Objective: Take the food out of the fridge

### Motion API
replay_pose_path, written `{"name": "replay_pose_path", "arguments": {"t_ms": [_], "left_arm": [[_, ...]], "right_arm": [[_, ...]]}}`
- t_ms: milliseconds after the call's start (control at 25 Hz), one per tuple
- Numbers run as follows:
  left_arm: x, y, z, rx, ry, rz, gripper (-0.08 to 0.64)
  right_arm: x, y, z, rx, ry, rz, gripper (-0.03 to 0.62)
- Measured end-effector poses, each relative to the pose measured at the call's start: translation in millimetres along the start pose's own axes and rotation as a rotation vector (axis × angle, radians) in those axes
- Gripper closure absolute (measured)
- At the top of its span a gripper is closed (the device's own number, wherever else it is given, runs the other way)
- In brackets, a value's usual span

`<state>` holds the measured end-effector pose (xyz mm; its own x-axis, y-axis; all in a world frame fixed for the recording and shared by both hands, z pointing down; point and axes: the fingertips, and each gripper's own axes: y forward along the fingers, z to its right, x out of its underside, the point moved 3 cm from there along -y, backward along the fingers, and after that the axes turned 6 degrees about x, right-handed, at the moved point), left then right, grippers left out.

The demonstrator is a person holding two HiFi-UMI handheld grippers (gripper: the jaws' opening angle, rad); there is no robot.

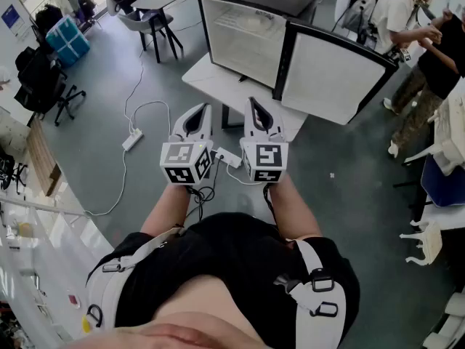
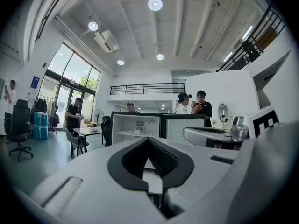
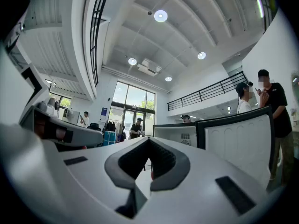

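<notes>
A small black fridge (image 1: 243,46) stands on a low white table (image 1: 211,86) ahead of me, its door (image 1: 330,75) swung open to the right. The left gripper view shows the white inside of the fridge (image 2: 135,127) with one shelf and a small pale item (image 2: 137,131) on it, too small to identify. My left gripper (image 1: 206,107) and right gripper (image 1: 252,102) are held side by side, short of the table. Both point level at the fridge. The left gripper (image 2: 148,140) is shut and empty. The right gripper (image 3: 148,140) is shut too, with nothing in it.
A power strip (image 1: 132,139) with a white cable lies on the grey floor to the left. A table with a chair (image 1: 156,17), blue cases (image 1: 69,41) and an office chair (image 1: 45,86) stand at the back left. People (image 1: 429,49) stand to the right of the fridge.
</notes>
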<state>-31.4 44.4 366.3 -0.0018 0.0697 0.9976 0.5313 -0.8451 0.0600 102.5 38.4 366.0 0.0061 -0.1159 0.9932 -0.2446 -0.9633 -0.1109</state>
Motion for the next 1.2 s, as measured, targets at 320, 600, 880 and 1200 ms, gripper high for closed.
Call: {"name": "replay_pose_path", "arguments": {"t_ms": [320, 600, 880, 1200], "left_arm": [[1.0, 7.1, -7.4, 0.014, 0.0, -0.003, 0.558], [2.2, 3.0, -20.1, 0.03, -0.01, 0.004, 0.557], [10.0, -4.2, -46.8, 0.051, -0.022, 0.007, 0.558], [23.8, -7.8, -73.6, 0.065, -0.035, -0.008, 0.558]], "right_arm": [[-1.4, 7.3, 5.9, 0.042, 0.023, 0.031, 0.584], [-1.1, 11.3, -6.2, 0.055, 0.013, 0.025, 0.584], [6.3, 20.6, -31.9, 0.072, -0.012, 0.015, 0.584], [20.5, 30.4, -48.8, 0.101, -0.027, 0.001, 0.584]]}}
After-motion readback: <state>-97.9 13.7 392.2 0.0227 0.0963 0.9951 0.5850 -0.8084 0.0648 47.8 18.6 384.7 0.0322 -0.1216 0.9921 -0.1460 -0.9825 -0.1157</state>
